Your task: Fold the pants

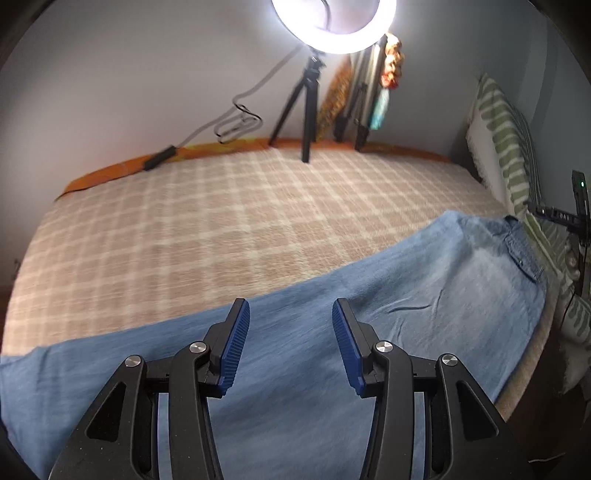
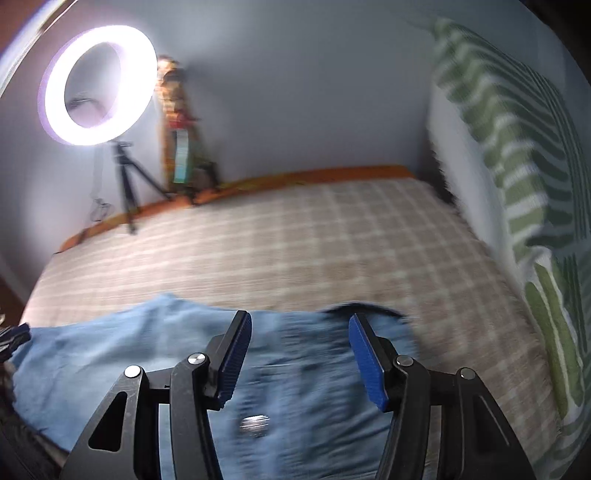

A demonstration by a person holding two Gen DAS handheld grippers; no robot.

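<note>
Light blue denim pants [image 1: 369, 314] lie along the near edge of a bed with a beige checked cover [image 1: 240, 206], waistband at the right end near the pillow. My left gripper [image 1: 290, 310] is open and empty, hovering over the leg part. In the right wrist view the pants [image 2: 110, 350] show with the waistband end and a metal button [image 2: 255, 424] below my right gripper [image 2: 299, 321], which is open and empty above them. The right wrist view is motion-blurred.
A lit ring light [image 1: 332, 26] on a black tripod [image 1: 306, 110] stands at the bed's far edge by the wall, with a cable and a second stand beside it. A green-striped pillow [image 1: 506, 147] leans at the right, also in the right wrist view [image 2: 524, 147].
</note>
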